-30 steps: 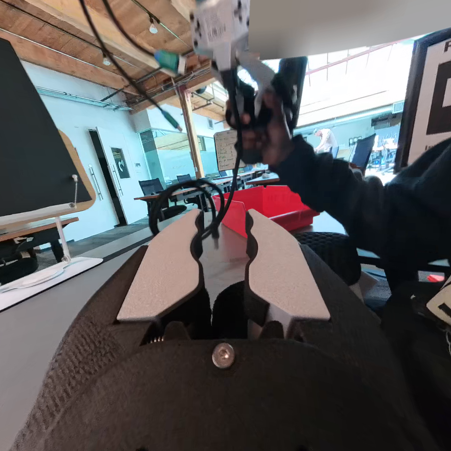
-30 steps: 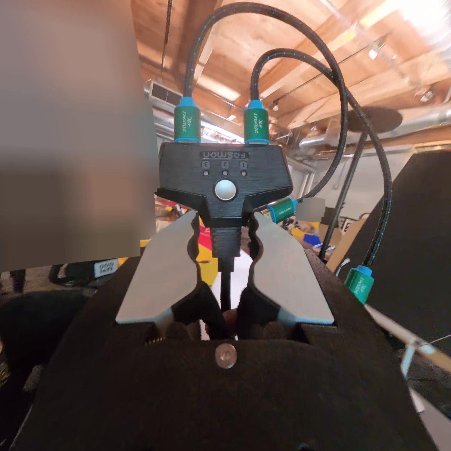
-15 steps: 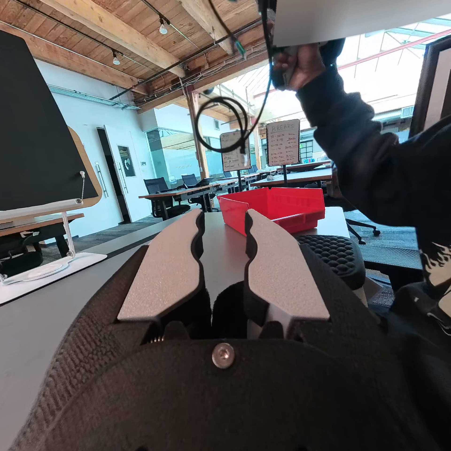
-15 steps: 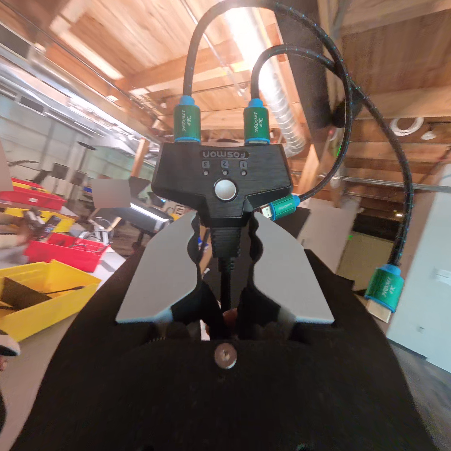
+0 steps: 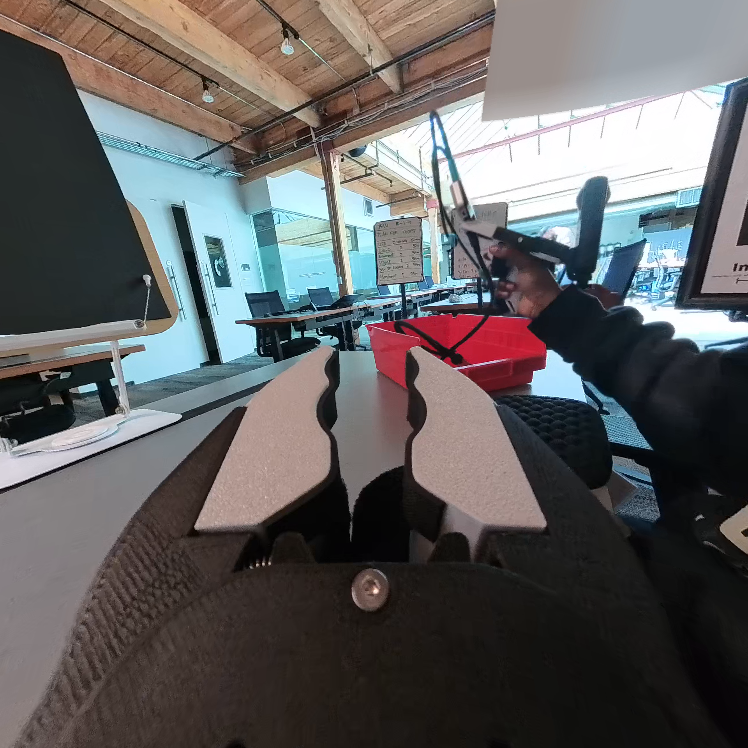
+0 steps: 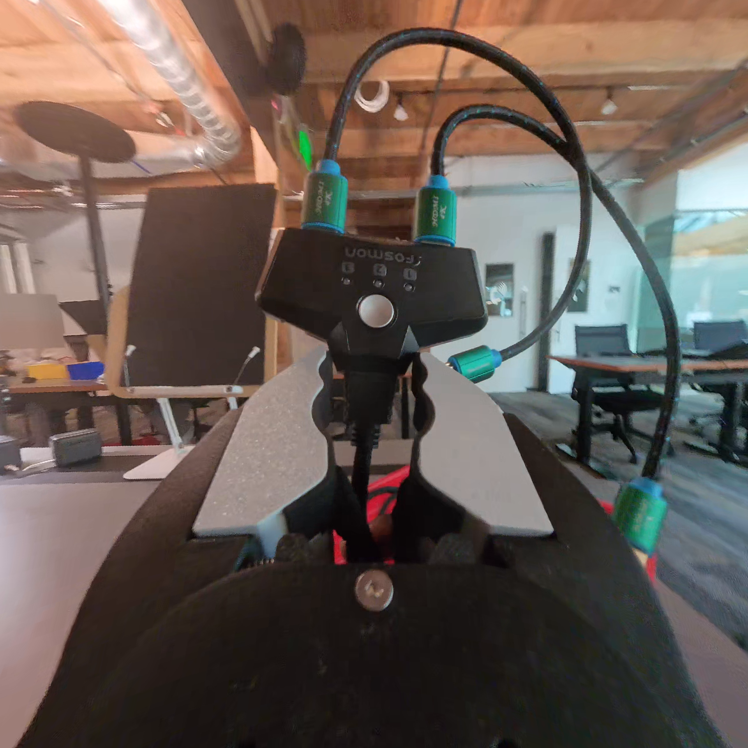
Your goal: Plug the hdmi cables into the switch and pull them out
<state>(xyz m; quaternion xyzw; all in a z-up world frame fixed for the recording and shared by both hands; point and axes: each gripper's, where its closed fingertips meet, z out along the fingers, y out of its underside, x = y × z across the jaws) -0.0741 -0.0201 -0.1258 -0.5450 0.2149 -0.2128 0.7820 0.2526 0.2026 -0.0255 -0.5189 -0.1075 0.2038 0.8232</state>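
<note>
My right gripper [image 6: 372, 360] is shut on the neck of a black HDMI switch [image 6: 437, 291] with a round silver button, and holds it in the air. Two green HDMI plugs [image 6: 324, 200] [image 6: 436, 214] sit in its top ports. Their braided black cables [image 6: 583, 194] loop over to the right, and the free green ends [image 6: 475, 364] [image 6: 639, 516] hang loose. In the left wrist view a hand holds that gripper [image 5: 475, 232] above a red bin [image 5: 502, 366], with a cable trailing into it. My left gripper [image 5: 370, 360] is open and empty, low over the grey table [image 5: 81, 526].
A black board on a white stand [image 5: 52, 202] is at the table's left. A black mesh chair back [image 5: 558, 429] is beside the table's right edge, under a dark sleeve [image 5: 647, 384]. A framed sign [image 5: 728, 202] is at far right. Desks and chairs fill the room behind.
The right gripper with the switch has come down from overhead to just above the red bin, and its view has swung from the ceiling to room level. The left gripper has stayed put.
</note>
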